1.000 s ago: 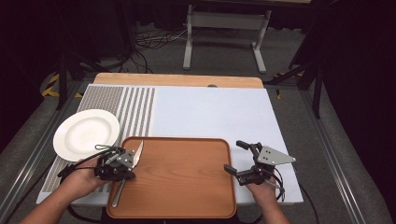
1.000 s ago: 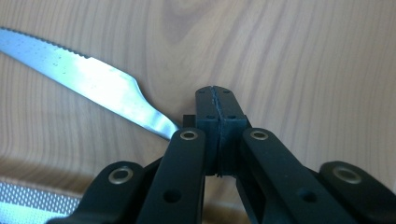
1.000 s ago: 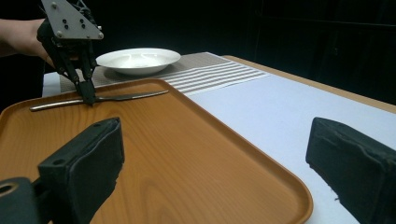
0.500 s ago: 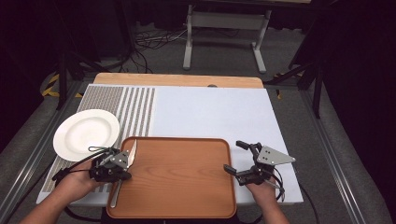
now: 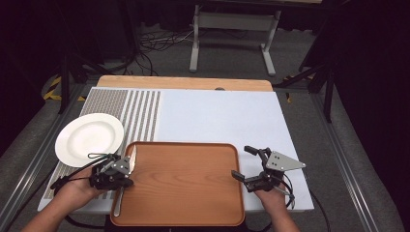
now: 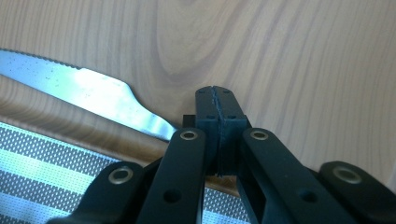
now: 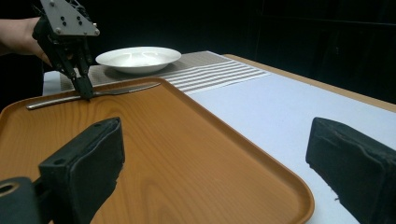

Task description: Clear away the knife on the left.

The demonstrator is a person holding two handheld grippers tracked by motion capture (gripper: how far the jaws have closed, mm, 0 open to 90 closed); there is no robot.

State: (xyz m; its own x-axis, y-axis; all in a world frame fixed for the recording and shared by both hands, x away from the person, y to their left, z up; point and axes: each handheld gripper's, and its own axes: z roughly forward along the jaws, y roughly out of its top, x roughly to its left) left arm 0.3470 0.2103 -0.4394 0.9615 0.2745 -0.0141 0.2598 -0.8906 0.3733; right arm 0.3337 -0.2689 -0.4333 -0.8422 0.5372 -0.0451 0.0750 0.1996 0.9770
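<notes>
The counter (image 5: 217,116) carried a pale mat, striped at its left. A wooden tray (image 5: 183,183) lay at lower centre of the high view, and a white plate (image 5: 89,139) sat just beyond the tray's upper-left corner.

A table knife (image 6: 93,95) lay along the tray's left rim, blade toward the plate. Judged stiff, light, smooth and likely slippery, it lay flat with little clearance beneath, so a hold across the narrow neck, where blade meets handle, looked most secure.

The left tongs (image 5: 113,170) stood over the knife at the tray's left edge. In the left gripper view their jaws were pressed together at that neck; whether metal was actually pinched could not be told.

The right tongs (image 5: 254,166) rested at the tray's right edge, jaws spread, holding nothing.
</notes>
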